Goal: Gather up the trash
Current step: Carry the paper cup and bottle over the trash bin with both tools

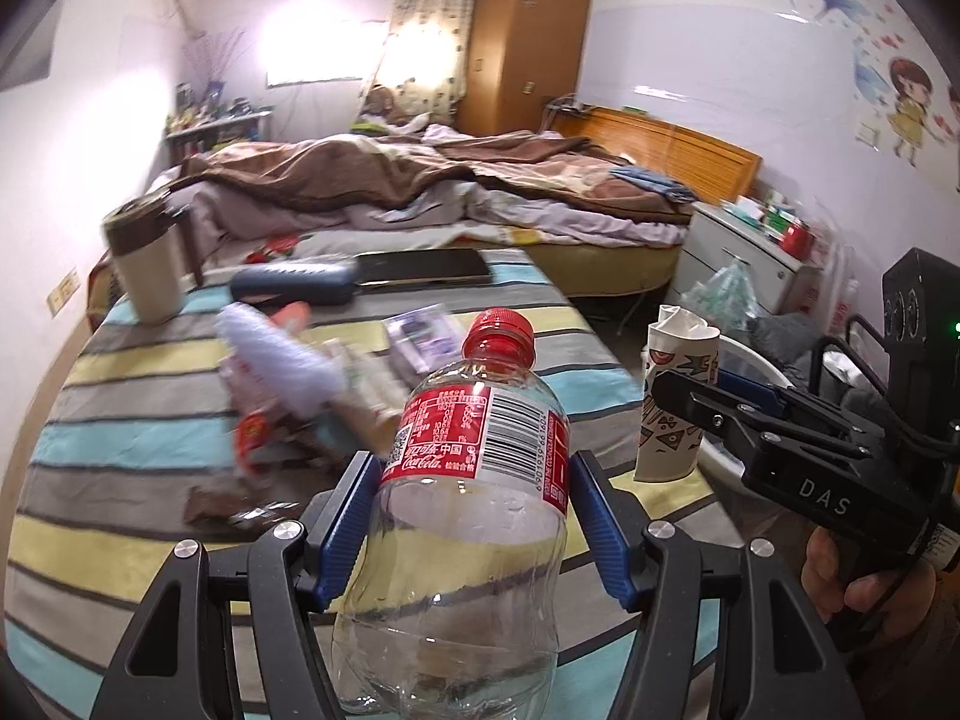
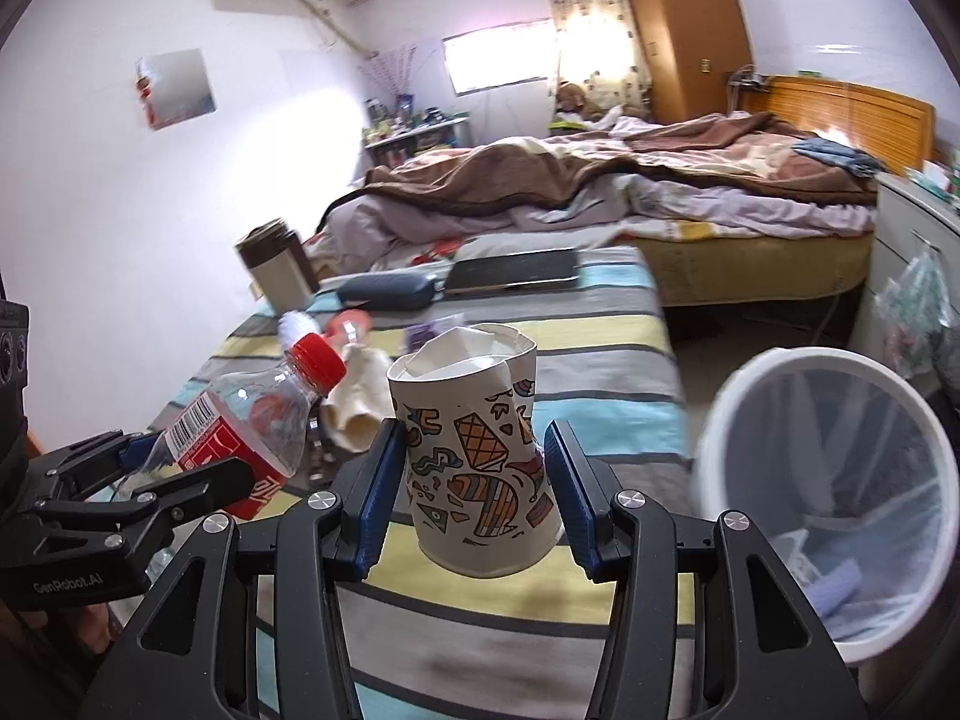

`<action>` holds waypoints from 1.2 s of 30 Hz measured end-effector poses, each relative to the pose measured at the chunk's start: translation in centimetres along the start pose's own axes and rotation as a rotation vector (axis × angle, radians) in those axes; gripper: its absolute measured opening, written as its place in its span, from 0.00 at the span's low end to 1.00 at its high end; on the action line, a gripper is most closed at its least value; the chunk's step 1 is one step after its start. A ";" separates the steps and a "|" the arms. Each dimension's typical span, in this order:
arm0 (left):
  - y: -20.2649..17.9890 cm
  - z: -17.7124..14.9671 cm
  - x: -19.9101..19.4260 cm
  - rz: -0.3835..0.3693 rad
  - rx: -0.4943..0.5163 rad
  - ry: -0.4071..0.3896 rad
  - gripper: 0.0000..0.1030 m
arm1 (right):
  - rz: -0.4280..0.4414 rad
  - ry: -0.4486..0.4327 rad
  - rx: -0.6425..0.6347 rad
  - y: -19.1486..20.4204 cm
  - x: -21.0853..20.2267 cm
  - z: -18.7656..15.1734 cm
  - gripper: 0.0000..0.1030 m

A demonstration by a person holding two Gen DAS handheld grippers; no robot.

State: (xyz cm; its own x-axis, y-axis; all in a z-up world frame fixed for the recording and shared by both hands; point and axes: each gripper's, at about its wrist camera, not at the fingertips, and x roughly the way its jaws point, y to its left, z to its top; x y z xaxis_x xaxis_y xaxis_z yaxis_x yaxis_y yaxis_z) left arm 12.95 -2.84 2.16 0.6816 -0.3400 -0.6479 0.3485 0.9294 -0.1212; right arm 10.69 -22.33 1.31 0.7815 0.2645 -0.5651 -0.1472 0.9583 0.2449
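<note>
A: Nearest the lens is the left gripper (image 1: 474,516), its blue pads pressed against the sides of a clear, empty plastic cola bottle with a red cap and red label (image 1: 474,480). The jaws sit about half open because the bottle's body fills the gap. Why is it held by the middle?

B: My guess is that the waist gives the pads a firm hold, and the bottle leans cap-forward so it can drop straight down when let go.

A: And the other hand?

B: The right gripper (image 2: 474,474) is clamped on a crumpled white paper cup printed with colourful doodles (image 2: 480,456), also about half open. The cup's rim is folded in, which marks it as rubbish. In the right wrist view it is lifted off the striped cloth of the tabletop (image 2: 600,372).

A: Where is everything relative to the white round mesh waste bin (image 2: 750,384)?

B: The bin stands on the floor just beyond the tabletop's edge. The cup is the nearer of the two to it, with the bottle on the cup's far side. Both look carried toward it.

A: What remains?

B: Further from the bin, a white brush-like thing (image 1: 282,354) and scraps of wrappers (image 1: 264,438) lie on the cloth. A tan flask (image 1: 144,264), a dark case (image 1: 294,285) and a flat dark tablet (image 1: 426,267) probably stay.
</note>
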 end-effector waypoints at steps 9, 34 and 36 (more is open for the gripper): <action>-6.5 1.5 1.7 -0.080 0.100 -0.009 0.63 | -0.085 -0.038 0.072 -4.5 -2.9 -0.1 0.49; -19.1 3.4 10.0 -0.267 0.235 0.096 0.63 | -0.320 0.003 0.222 -14.2 -4.9 -2.1 0.50; -19.5 3.5 10.8 -0.264 0.242 0.107 0.63 | -0.330 0.016 0.225 -14.6 -4.8 -2.4 0.50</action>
State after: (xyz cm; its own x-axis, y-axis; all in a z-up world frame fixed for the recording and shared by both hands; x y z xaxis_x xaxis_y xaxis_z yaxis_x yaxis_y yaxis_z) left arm 15.75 -25.14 0.19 0.4815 -0.5348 -0.6944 0.6538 0.7468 -0.1218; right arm 7.60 -37.38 -1.44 0.7547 -0.0508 -0.6541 0.2485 0.9448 0.2134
